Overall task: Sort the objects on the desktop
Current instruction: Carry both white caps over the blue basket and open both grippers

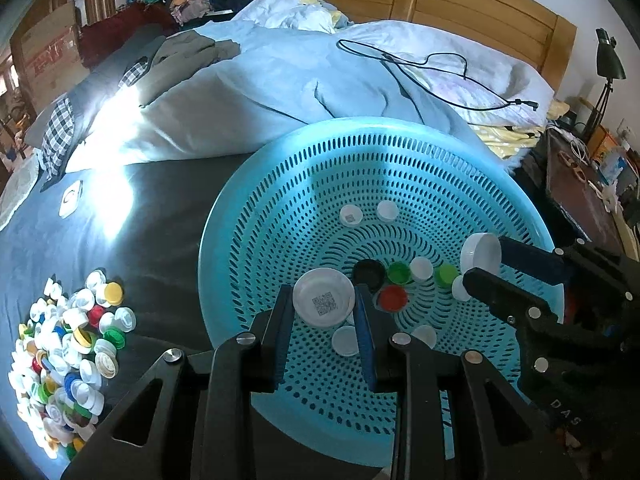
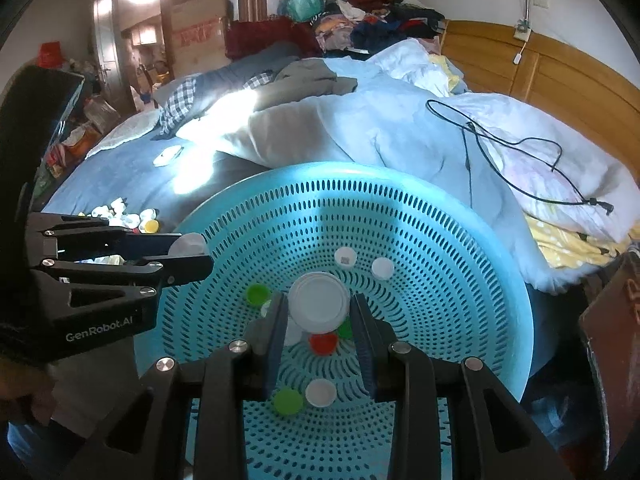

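Note:
A turquoise perforated basket lies on the bed. It holds several loose caps: white, green, red and black. My left gripper is shut on a large white lid with a QR code, held over the basket. My right gripper is shut on another large white lid, also over the basket. The right gripper also shows in the left wrist view, the left gripper in the right wrist view.
A pile of mixed bottle caps lies on the dark sheet left of the basket. A crumpled light-blue quilt with a black cable lies behind it. A wooden headboard and a cluttered nightstand stand at the right.

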{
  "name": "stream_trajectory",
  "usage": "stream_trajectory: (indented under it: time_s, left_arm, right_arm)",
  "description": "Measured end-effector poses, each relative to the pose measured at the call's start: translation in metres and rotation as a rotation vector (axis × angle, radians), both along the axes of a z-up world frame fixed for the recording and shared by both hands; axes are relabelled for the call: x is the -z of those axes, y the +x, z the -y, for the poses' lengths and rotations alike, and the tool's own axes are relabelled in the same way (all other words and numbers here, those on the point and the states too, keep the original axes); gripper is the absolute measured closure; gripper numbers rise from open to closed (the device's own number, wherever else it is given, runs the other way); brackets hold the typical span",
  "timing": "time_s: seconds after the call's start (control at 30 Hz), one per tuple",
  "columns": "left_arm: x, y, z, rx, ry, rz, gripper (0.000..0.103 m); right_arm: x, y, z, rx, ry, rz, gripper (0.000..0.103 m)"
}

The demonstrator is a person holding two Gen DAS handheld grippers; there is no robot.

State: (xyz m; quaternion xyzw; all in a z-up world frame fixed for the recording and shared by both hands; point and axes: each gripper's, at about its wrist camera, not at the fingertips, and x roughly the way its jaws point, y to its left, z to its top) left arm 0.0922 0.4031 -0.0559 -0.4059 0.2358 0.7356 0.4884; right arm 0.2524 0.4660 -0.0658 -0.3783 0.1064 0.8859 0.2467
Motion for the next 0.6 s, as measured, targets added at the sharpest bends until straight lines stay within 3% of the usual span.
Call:
stream_trajectory:
  time_s: [0.6]
  left_arm:
    - [0.0027, 0.0024, -0.0054, 0.005, -0.007, 0.002, 0.078]
  right_arm:
    - [0.0028, -0.0004, 0.0, -0.003, -0.01, 0.003, 0.068]
